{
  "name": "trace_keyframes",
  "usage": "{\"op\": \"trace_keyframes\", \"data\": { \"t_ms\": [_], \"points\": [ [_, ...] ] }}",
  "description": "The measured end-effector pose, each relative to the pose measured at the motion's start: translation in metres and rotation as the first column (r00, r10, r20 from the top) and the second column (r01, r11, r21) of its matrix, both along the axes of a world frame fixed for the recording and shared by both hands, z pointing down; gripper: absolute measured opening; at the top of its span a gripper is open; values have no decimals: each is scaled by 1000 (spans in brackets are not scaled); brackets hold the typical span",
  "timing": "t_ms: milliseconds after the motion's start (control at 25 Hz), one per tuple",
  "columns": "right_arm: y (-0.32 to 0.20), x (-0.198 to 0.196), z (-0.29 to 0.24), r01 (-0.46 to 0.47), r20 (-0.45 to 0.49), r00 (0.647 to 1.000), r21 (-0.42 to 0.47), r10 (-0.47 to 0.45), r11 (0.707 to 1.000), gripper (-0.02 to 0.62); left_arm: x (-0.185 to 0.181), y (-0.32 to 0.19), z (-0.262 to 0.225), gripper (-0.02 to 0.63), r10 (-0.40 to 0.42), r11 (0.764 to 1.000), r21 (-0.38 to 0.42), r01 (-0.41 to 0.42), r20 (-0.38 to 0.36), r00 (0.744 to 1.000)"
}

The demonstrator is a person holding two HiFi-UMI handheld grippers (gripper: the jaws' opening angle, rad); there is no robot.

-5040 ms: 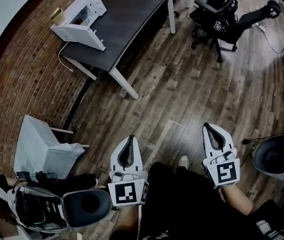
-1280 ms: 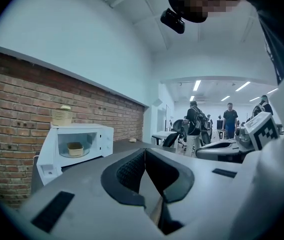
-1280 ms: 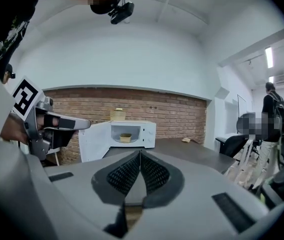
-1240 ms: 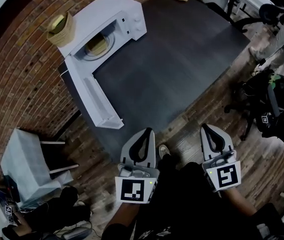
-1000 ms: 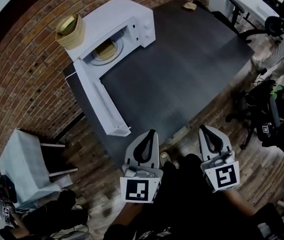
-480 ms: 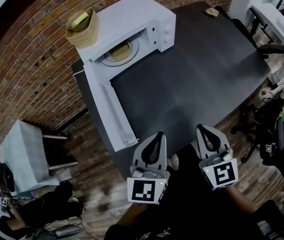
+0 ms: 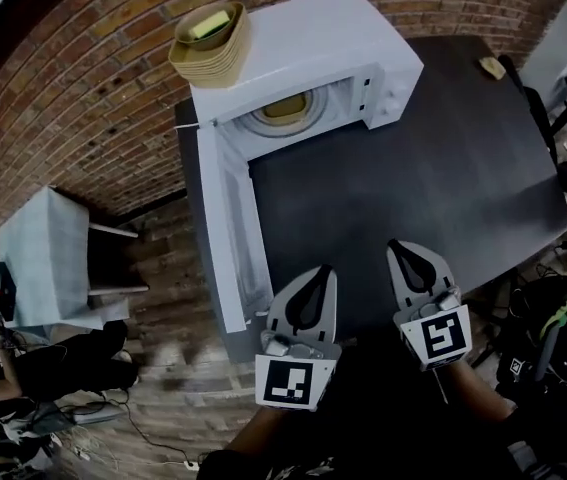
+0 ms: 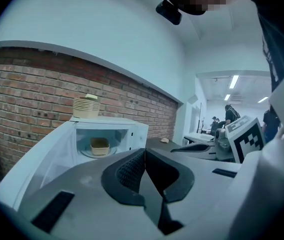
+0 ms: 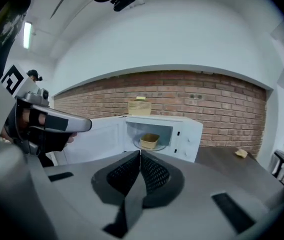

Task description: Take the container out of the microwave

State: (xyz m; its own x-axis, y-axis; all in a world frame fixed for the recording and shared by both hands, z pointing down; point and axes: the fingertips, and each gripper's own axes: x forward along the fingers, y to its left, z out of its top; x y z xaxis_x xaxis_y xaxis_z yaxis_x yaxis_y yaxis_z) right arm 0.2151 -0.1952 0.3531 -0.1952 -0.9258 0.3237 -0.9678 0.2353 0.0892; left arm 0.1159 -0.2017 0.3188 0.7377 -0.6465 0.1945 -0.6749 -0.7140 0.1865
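Head view: dim, muted colour, black vignette in the corners. Strong barrel distortion bends the brick wall (image 7: 83, 78) to the left of the left gripper (image 7: 323, 273). The white microwave (image 7: 303, 38) is the brightest surface, not blown out. The dark table (image 7: 413, 168) ahead of the right gripper (image 7: 399, 253) carries a faint sheen.
Left gripper view: bluish cast; strip lights (image 8: 233, 81) far to the right of the jaws glare; the gripper body close to the camera is soft.
Right gripper view: even light, one ceiling tube (image 9: 27, 34) up left of the jaws; rim black and curved

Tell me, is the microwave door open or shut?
Open: the door stands wide out from the microwave, and the container sits in plain sight inside.
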Motion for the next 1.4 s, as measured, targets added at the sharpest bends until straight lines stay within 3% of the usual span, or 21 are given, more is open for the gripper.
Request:
{"op": "trace_keyframes", "data": {
  "t_ms": [160,400,680,880,960,1040,1160,1400],
  "points": [
    [-32,-1,14,147,-34,988,-45,-148,988,63,4,-21,9,9,-65,998,-23,66,33,997],
    [-87,14,26,265,-59,961,-96,-271,959,64,11,-53,13,9,-158,987,-25,160,65,985],
    [-161,16,28,450,-246,855,-88,-457,889,64,6,-83,33,9,-285,956,-36,291,117,951],
    [-209,0,64,498,-353,781,-145,-515,855,66,6,-106,46,9,-291,952,-66,300,117,950],
    [-230,-11,76,505,-365,767,-166,-528,847,71,2,-118,50,9,-288,953,-69,296,114,951],
    [-247,-22,88,516,-350,759,-191,-549,835,151,-4,-130,53,9,-294,952,-57,302,113,949],
    [-271,-31,102,526,-365,735,-226,-572,820,186,-7,-145,56,9,-301,949,-58,309,112,947],
    [-309,-43,112,536,-440,689,-226,-576,814,186,-5,-156,62,9,-291,951,-86,298,89,953]
  ]
}}
